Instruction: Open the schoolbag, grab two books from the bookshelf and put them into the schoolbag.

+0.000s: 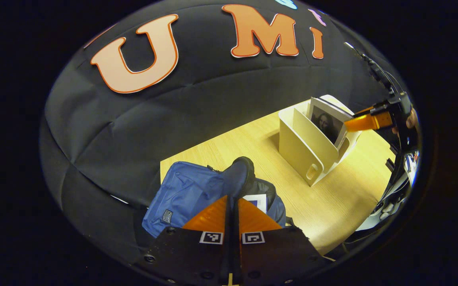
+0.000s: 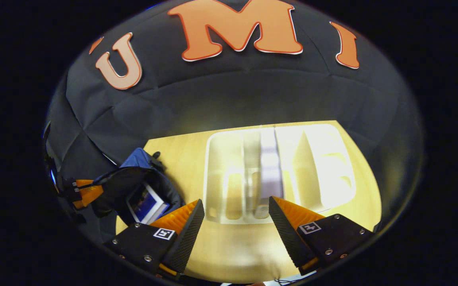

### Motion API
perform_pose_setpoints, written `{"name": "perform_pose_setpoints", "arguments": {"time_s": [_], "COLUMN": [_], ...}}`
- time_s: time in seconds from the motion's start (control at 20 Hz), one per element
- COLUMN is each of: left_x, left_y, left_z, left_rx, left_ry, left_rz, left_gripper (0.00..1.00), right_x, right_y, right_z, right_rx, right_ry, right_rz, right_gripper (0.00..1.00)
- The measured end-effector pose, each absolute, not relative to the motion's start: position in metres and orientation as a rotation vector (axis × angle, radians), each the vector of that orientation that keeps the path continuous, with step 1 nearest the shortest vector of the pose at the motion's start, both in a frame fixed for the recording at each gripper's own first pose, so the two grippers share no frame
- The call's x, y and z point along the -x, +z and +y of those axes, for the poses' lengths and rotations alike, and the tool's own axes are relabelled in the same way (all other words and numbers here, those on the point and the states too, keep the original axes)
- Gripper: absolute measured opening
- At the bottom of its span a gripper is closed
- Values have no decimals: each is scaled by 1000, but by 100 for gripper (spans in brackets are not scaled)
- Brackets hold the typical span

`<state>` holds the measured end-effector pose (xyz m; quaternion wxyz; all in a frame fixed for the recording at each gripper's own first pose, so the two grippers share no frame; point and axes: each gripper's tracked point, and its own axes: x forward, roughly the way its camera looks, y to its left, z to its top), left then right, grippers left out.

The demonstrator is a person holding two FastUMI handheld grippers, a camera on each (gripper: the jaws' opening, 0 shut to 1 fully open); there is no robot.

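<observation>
Your left gripper is clenched on the flap of the blue schoolbag, holding it open, with one book already inside just beyond the jaws. Your right gripper hangs released, jaws spread wide, and the second book stands upright in the cream bookshelf straight ahead between them, on the wooden table.

Right claw spread wide before the bookshelf; schoolbag lies left.

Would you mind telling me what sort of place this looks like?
Probably a staged recording booth: a black cloth wall behind a wooden table with a bookshelf and schoolbag.
</observation>
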<state>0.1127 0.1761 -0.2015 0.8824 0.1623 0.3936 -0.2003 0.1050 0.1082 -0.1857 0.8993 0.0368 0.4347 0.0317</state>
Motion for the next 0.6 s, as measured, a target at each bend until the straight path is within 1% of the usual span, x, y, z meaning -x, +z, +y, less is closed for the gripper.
{"name": "perform_pose_setpoints", "arguments": {"time_s": [0.35, 0.6], "left_x": [-113, -112], "left_y": [-194, -186], "left_z": [176, 173], "left_rx": [-340, -357], "left_ry": [-415, -426], "left_rz": [840, 847], "left_gripper": [4, 4], "right_x": [-157, -183], "right_y": [-206, -234], "right_z": [76, 82], "right_rx": [-21, 2], "right_ry": [55, 52], "right_rz": [1019, 1120], "right_gripper": [97, 97]}}
